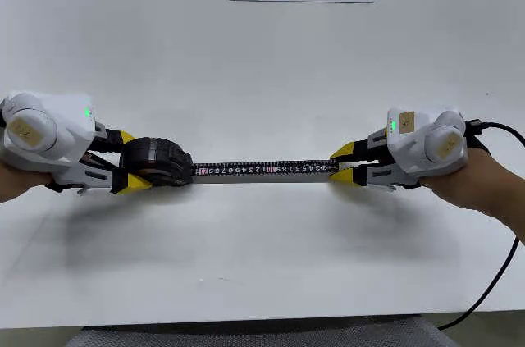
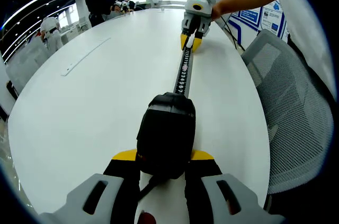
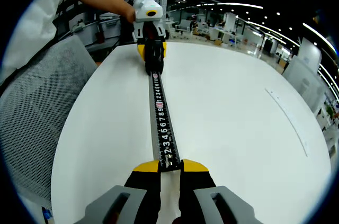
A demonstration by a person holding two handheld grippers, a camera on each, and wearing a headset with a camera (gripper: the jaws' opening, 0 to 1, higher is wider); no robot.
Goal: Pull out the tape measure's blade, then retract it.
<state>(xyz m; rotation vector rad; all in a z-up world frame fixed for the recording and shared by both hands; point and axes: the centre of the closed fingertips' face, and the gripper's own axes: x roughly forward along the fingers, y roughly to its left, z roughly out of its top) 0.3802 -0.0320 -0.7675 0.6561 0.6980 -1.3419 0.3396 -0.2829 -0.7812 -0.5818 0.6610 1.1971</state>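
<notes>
While the left gripper (image 1: 131,162), at nine o'clock in the head view, clamps its jaws around the tape measure case (image 1: 160,162), the right gripper (image 1: 342,165) at three o'clock pinches the far end of the blade (image 1: 262,169), jaws almost together. The blade runs straight between them over the white table (image 1: 246,76). Its end hook is hidden between the yellow tips, and the case's back sits buried in the left jaws.
</notes>
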